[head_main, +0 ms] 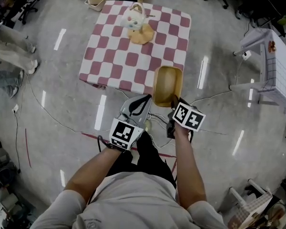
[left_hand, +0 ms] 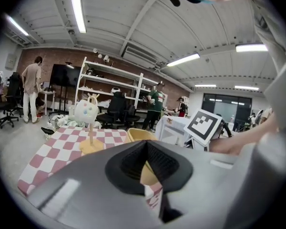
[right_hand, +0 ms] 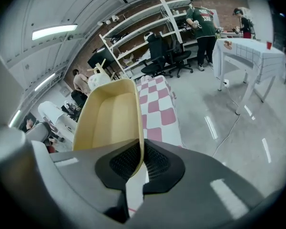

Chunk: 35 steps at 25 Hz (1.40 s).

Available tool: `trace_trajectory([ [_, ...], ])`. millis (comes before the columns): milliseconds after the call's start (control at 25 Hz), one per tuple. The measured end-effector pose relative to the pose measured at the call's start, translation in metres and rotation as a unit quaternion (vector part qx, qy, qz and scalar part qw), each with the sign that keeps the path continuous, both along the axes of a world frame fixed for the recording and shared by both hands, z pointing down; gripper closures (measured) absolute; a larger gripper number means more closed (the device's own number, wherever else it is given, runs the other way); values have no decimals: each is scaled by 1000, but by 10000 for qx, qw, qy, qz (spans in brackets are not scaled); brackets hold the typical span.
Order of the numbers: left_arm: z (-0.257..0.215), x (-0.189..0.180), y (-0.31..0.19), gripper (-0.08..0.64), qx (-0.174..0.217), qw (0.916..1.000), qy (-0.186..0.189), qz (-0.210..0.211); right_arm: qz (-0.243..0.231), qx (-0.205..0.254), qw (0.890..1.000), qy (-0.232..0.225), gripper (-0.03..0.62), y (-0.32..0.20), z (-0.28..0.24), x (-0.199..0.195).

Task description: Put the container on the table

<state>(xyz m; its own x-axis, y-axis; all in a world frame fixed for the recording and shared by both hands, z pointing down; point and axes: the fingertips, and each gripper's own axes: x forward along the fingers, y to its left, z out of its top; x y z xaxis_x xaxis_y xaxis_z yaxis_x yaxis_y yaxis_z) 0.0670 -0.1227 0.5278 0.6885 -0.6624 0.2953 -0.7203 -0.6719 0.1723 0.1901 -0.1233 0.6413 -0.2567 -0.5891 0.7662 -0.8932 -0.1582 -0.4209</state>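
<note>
1. Surroundings. A grey floor (head_main: 62,94) carries the table (head_main: 133,56), checked red and white, ahead of the person. Its near half is bare. A white side table (head_main: 271,61) stands well apart to the right and plays no part.

2. Work item. The container (head_main: 168,85) is a tan, open, empty tub. It is not yet on the table: it is held in the air at the table's near right edge, tilted with its opening toward the head camera.

3. Tools. The right gripper (head_main: 173,100) is clamped on the container's near rim. The right gripper view shows 1 pad inside the wall and 1 outside, with the thin wall pinched between them. The left gripper (head_main: 144,101) sits just beside the container on its left, with its jaw tips closed together on nothing, so it carries no load.

4. Obstacle. A spotted mug (head_main: 133,19) hangs on a wooden stand at the table's far side.

5. Step in hand: placement.
- Carry the container forward over the bare near squares, well short of the mug.
- Level it until the base is parallel to the table top.
- Move slowly, because a 1-point rim grip probably lets the tub pivot.
- Lower until the base bears fully, and only then release.
- If the tub swings, steady its free rim with the left gripper.
</note>
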Motion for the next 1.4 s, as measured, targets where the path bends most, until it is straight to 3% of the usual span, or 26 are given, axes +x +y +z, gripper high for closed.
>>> trace_trajectory([
  [400, 59, 27, -32, 554, -399, 9991, -151, -23, 272, -424, 9987, -35, 569, -23, 74, 25],
  [840, 109, 33, -36, 554, -756, 9966, -321, -86, 437, -742, 9963, 77, 569, -31, 130, 33],
  [1400, 126, 24, -39, 554, -953, 9948, -289, -189, 584, -831, 9946, 223, 569, -48, 156, 33],
])
